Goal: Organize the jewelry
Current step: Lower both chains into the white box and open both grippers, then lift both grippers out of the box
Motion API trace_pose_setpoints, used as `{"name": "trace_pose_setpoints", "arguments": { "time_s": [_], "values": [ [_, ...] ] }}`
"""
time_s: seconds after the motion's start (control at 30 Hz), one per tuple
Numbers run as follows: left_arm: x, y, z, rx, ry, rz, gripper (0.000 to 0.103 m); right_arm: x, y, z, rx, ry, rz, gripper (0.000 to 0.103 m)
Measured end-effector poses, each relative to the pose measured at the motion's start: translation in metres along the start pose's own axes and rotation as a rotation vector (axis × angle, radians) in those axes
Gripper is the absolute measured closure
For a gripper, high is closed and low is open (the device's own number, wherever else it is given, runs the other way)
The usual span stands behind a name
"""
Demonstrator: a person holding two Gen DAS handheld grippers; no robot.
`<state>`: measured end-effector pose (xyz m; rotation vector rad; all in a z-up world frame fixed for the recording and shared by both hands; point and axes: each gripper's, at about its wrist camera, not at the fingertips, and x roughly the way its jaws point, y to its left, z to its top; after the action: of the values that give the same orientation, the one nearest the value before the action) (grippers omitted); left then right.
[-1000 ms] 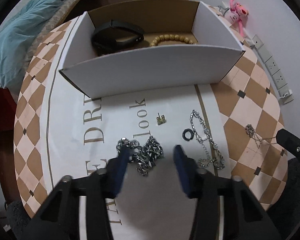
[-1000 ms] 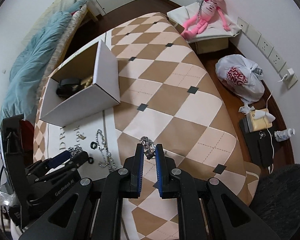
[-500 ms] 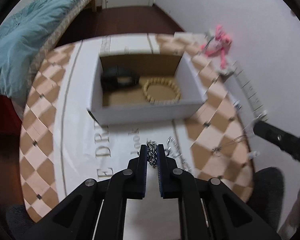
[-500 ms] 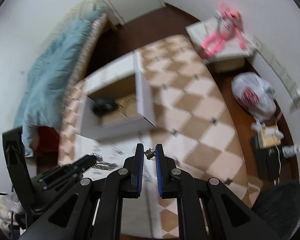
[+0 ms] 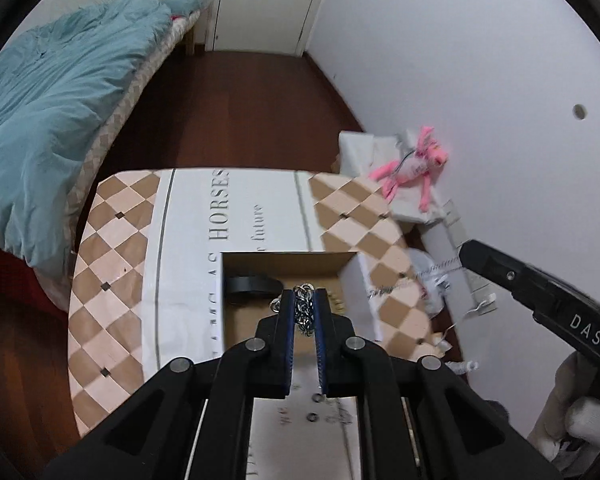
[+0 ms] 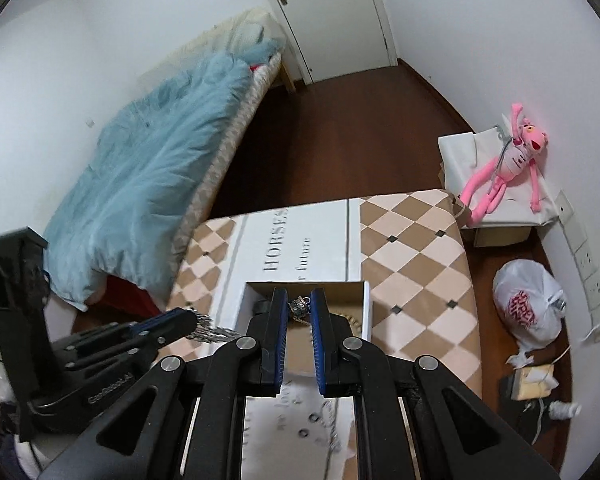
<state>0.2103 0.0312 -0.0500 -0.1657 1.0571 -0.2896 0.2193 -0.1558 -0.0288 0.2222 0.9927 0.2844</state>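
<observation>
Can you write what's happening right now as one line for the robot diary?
left gripper: shut on chunky silver chain | right gripper: holds thin silver necklace | both above open white cardboard box | next: probably drop

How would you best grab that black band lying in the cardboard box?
Probably from straight above, since the box walls block a sideways approach. The black band sits as a loop opening upward, so put one finger inside, one outside, and pinch its near strip.

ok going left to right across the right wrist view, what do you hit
left gripper holding a chunky chain → right gripper pinching a thin chain over the box → white plastic bag
</observation>
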Motion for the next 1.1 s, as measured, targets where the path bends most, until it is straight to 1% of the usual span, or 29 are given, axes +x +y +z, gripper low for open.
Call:
{"name": "trace_pose_setpoints", "arguments": {
  "time_s": [0.17,0.27,0.33,0.43,0.47,0.5,0.53,0.57,0.6,0.63,0.67,0.7,0.73,0.77,0.83,0.87,0.9,0.93,0.97,1.0,1.03,1.07,1.1],
  "values": [
    [0.041,0.018,0.006,-0.035,0.105,0.011,0.096,0.058,-0.003,0.013,-0.01,0.108,-0.035,0.091],
    [0.06,0.024,0.008,-0.059,0.164,0.054,0.094,0.089,-0.006,0.016,-0.03,0.166,-0.065,0.091],
    [0.067,0.026,0.008,-0.063,0.179,0.077,0.094,0.103,-0.007,0.016,-0.045,0.189,-0.088,0.091],
    [0.072,0.03,0.008,-0.067,0.192,0.118,0.092,0.118,-0.011,0.018,-0.049,0.229,-0.096,0.09],
    [0.072,0.032,0.009,-0.069,0.186,0.124,0.088,0.123,-0.012,0.018,-0.048,0.253,-0.093,0.09],
    [0.071,0.033,0.009,-0.07,0.177,0.138,0.08,0.129,-0.014,0.018,-0.042,0.286,-0.079,0.09],
    [0.07,0.034,0.009,-0.069,0.166,0.143,0.076,0.132,-0.015,0.017,-0.034,0.306,-0.069,0.09],
    [0.071,0.036,0.01,-0.071,0.157,0.148,0.066,0.135,-0.017,0.016,-0.028,0.325,-0.061,0.09],
    [0.069,0.038,0.009,-0.073,0.144,0.167,0.05,0.137,-0.017,0.014,-0.033,0.34,-0.061,0.09],
    [0.068,0.04,0.009,-0.073,0.134,0.188,0.042,0.137,-0.018,0.013,-0.034,0.344,-0.065,0.087],
    [0.067,0.042,0.009,-0.074,0.123,0.2,0.037,0.137,-0.018,0.011,-0.033,0.346,-0.068,0.078],
    [0.066,0.043,0.008,-0.074,0.113,0.209,0.037,0.136,-0.019,0.01,-0.03,0.347,-0.069,0.072],
    [0.065,0.045,0.007,-0.075,0.103,0.221,0.036,0.135,-0.02,0.008,-0.03,0.344,-0.075,0.06],
    [0.064,0.046,0.006,-0.076,0.097,0.237,0.033,0.134,-0.021,0.007,-0.033,0.337,-0.085,0.053],
    [0.064,0.049,0.003,-0.076,0.088,0.27,0.025,0.132,-0.021,0.003,-0.041,0.33,-0.098,0.052],
    [0.064,0.05,0.002,-0.074,0.086,0.278,0.014,0.131,-0.021,0.001,-0.044,0.327,-0.108,0.052],
    [0.065,0.05,-0.001,-0.073,0.086,0.283,0.006,0.13,-0.021,-0.002,-0.051,0.323,-0.125,0.051],
    [0.066,0.051,-0.003,-0.074,0.09,0.287,0.005,0.129,-0.021,-0.004,-0.056,0.319,-0.142,0.043],
    [0.067,0.051,-0.006,-0.073,0.093,0.292,0.005,0.129,-0.021,-0.008,-0.067,0.316,-0.173,0.027],
    [0.068,0.051,-0.009,-0.068,0.096,0.304,0.004,0.129,-0.021,-0.011,-0.076,0.311,-0.203,0.019],
    [0.069,0.05,-0.012,-0.059,0.095,0.314,0.004,0.129,-0.021,-0.015,-0.081,0.309,-0.223,0.008],
    [0.069,0.05,-0.014,-0.054,0.094,0.317,0.004,0.129,-0.022,-0.018,-0.084,0.307,-0.245,0.005],
    [0.069,0.049,-0.017,-0.051,0.092,0.32,0.004,0.129,-0.022,-0.023,-0.092,0.306,-0.279,0.005]
  ]
}}
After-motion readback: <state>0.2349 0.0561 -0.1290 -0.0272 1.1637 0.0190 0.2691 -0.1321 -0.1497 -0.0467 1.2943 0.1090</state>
